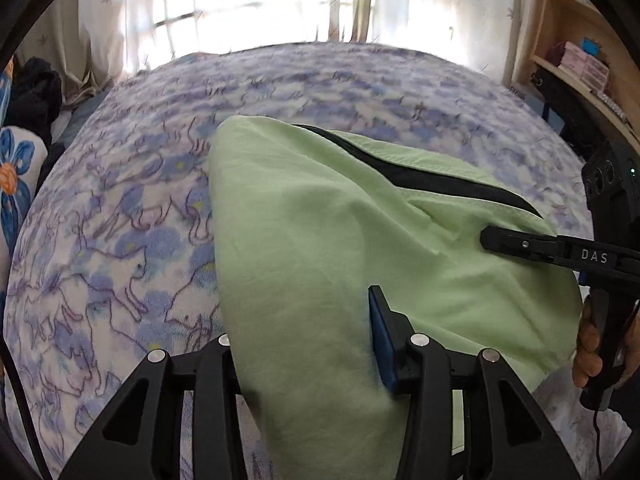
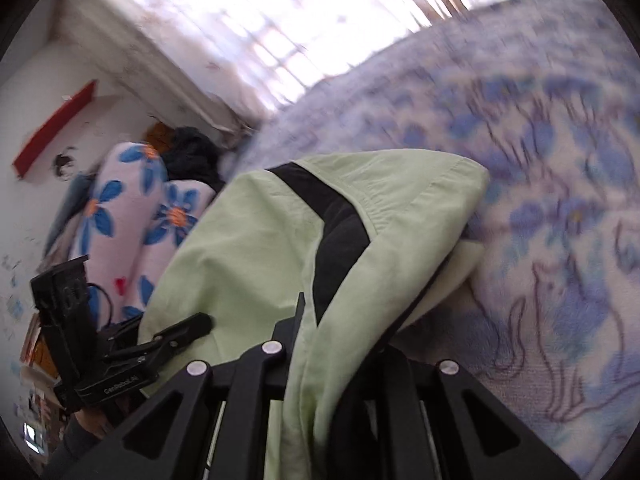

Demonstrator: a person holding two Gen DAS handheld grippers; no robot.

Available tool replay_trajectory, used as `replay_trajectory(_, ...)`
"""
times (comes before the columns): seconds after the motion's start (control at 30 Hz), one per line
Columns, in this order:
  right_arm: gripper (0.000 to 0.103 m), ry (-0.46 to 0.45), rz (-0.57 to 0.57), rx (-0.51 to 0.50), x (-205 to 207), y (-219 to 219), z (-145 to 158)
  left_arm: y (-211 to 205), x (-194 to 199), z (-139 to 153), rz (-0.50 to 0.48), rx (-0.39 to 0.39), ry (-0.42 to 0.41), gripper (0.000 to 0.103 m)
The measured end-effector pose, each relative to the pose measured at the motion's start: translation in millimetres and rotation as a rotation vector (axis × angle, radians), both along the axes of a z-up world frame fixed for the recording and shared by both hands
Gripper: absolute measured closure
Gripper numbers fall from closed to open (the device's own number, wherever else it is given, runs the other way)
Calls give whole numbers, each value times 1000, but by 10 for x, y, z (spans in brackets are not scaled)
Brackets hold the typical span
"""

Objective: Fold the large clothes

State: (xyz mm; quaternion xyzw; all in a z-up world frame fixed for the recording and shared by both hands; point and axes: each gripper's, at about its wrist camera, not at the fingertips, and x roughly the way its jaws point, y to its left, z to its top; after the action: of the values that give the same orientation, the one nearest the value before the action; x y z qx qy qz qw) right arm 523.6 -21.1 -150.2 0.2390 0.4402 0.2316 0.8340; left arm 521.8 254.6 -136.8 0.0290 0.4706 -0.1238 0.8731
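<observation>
A light green garment [image 1: 320, 240] with a black stripe [image 1: 420, 176] lies part-folded on the bed. My left gripper [image 1: 308, 352] is shut on its near edge, with cloth draped between and over the fingers. My right gripper [image 2: 332, 344] is shut on another part of the green garment [image 2: 260, 240], and the cloth hangs over its fingers. The right gripper also shows in the left wrist view [image 1: 520, 244] at the garment's right side. The left gripper shows in the right wrist view [image 2: 176, 336] at the left.
The bed is covered by a purple and blue patterned blanket [image 1: 132, 220]. Flowered pillows [image 2: 140, 216] and dark clothes [image 2: 192, 156] lie at the bed's head. A wooden shelf [image 1: 568, 60] stands at the right; a curtained window [image 1: 260, 0] is behind.
</observation>
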Motion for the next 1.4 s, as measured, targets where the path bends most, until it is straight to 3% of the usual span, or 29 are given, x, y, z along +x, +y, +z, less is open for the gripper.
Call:
replay_trajectory(0.03,87,73,-17,-12,57,6,-197,67,73,-217,39,21,45,50)
replay_trajectory(0.1,67,126,-34,-46,74,2,-375,207,96,-413,115,18,51,27)
replay_trajectory(0.13,65,133,-30,-51,64,-9,-404,251,86,-433,151,34,30,11)
replay_trajectory(0.17,64,134,-19,-44,49,-30,-401,290,64,-434,181,54,1,8)
replay_trajectory(0.3,64,107,14,-87,-30,-126,-185,315,-38,-338,199,93,-35,9)
replay_trajectory(0.4,64,27,-15,-124,-201,-253,77,310,-209,-150,209,126,-98,17)
replay_trajectory(0.47,64,-60,-49,-143,-346,-300,256,299,-352,-26,200,91,-117,36)
replay_trajectory(0.5,64,-109,-59,-161,-445,-289,353,277,-432,30,194,63,-114,41)
replay_trajectory(0.57,64,-163,-45,-179,-558,-189,458,231,-558,74,196,39,-99,62)
replay_trajectory(0.6,65,-171,-31,-188,-607,-143,485,194,-604,49,196,30,-89,68)
replay_trajectory(0.63,67,-171,-4,-185,-665,-40,499,150,-648,-6,192,15,-70,75)
replay_trajectory(0.67,77,-162,19,-186,-689,25,487,114,-688,-48,189,7,-59,78)
replay_trajectory(0.7,87,-155,39,-194,-713,100,470,66,-740,-90,190,13,-55,78)
replay_trajectory(0.8,89,-143,20,-345,-724,307,283,6,-772,-309,227,105,-53,77)
replay_trajectory(0.87,103,-67,-13,-451,-627,264,8,36,-784,-361,247,100,-52,76)
replay_trajectory(0.93,103,-15,-14,-432,-584,177,-121,43,-792,-329,261,86,-46,76)
replay_trajectory(1.1,103,-34,-13,-411,-719,94,108,1,-836,-215,263,93,-9,67)
replay_trajectory(1.4,103,-87,13,-362,-1213,-29,735,-267,-1372,355,252,56,-57,30)
